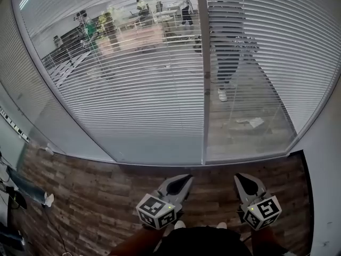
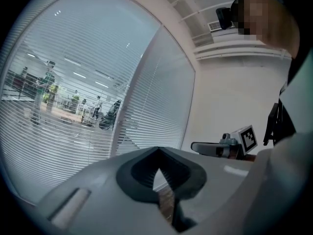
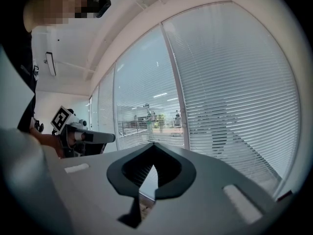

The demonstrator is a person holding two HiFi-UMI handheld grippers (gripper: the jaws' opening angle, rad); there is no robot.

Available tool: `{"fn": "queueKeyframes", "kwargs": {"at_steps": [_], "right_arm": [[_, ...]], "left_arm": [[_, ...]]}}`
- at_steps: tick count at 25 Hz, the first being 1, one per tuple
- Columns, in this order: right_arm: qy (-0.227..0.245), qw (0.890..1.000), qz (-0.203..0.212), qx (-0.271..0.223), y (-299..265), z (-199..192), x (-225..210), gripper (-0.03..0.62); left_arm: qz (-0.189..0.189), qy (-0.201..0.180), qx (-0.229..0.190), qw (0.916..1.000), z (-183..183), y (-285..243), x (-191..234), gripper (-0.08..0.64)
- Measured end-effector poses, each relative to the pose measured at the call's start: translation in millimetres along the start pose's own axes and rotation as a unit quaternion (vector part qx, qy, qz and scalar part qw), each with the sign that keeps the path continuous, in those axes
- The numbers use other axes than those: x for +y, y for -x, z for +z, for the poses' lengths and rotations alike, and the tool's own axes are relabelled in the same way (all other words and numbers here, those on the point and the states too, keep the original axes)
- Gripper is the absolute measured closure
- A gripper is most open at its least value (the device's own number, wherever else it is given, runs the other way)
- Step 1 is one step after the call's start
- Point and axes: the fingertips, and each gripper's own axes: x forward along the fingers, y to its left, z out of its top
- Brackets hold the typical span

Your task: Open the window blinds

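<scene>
White slatted blinds (image 1: 133,89) hang lowered over a glass wall, and a second panel (image 1: 266,63) hangs to the right of a grey upright post (image 1: 204,89). The slats are tilted enough that the room beyond shows through. My left gripper (image 1: 184,179) and right gripper (image 1: 242,179) are held low, side by side above the floor, well short of the blinds. Both are shut with nothing in them. The left gripper view shows its tips (image 2: 157,151) meeting in front of the blinds (image 2: 58,131). The right gripper view shows its tips (image 3: 154,146) meeting before the blinds (image 3: 234,82).
Wood-pattern floor (image 1: 96,196) runs up to the base of the glass. A white wall (image 1: 325,159) closes the right side. Dark items and a cable (image 1: 21,193) lie at the left edge. A person (image 1: 226,47) stands just behind the glass, with others farther back.
</scene>
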Motion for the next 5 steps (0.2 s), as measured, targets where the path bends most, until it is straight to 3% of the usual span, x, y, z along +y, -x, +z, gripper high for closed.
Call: {"fn": "queueKeyframes", "kwargs": {"at_steps": [5], "right_arm": [[0.005,1.0,0.001,0.009,-8.5,25.3,-8.7,0.569]], "left_arm": [[0.002,0.004,-0.001,1.0,23.4,-11.1,1.7,0.558]]}}
